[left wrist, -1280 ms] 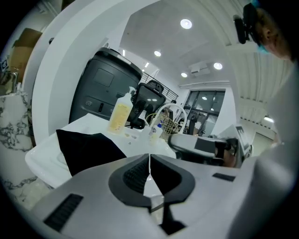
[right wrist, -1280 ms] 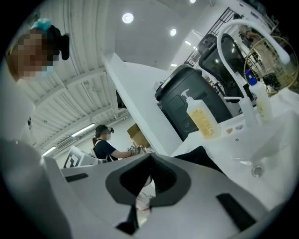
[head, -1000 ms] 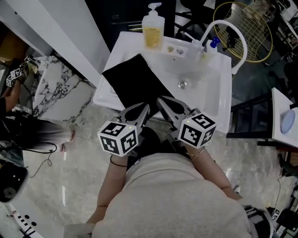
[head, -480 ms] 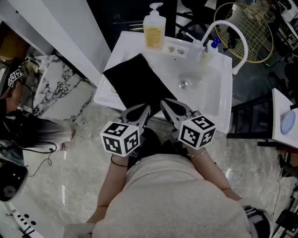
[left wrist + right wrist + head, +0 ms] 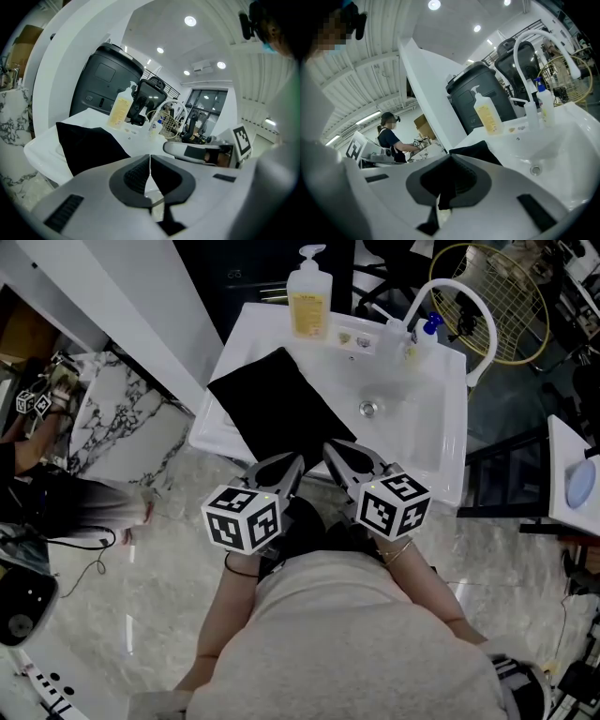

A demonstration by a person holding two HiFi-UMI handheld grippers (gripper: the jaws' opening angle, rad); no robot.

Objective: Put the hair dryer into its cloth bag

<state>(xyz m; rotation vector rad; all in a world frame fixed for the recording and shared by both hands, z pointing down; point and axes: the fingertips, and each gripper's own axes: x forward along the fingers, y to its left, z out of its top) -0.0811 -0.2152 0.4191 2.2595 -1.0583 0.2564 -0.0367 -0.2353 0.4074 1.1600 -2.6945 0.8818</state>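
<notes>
The black cloth bag [image 5: 272, 409] lies flat across the left side of the white sink [image 5: 441, 427], its near end reaching the front rim. It also shows in the left gripper view as the dark cloth bag [image 5: 89, 147] and in the right gripper view as the bag [image 5: 476, 151]. No hair dryer is visible in any view. My left gripper [image 5: 294, 461] and right gripper [image 5: 330, 448] hang side by side at the sink's front edge, just over the bag's near end. Both are shut, the left gripper [image 5: 150, 157] and right gripper [image 5: 451, 157] showing nothing between their pads.
A yellow soap pump bottle [image 5: 308, 301] stands at the sink's back rim beside a white arched faucet [image 5: 459, 292] and small bottles [image 5: 412, 338]. The drain [image 5: 368, 410] lies mid-basin. A marble counter [image 5: 122, 427] is left; a gold wire basket [image 5: 506, 296] is behind. Another person [image 5: 389, 136] works far off.
</notes>
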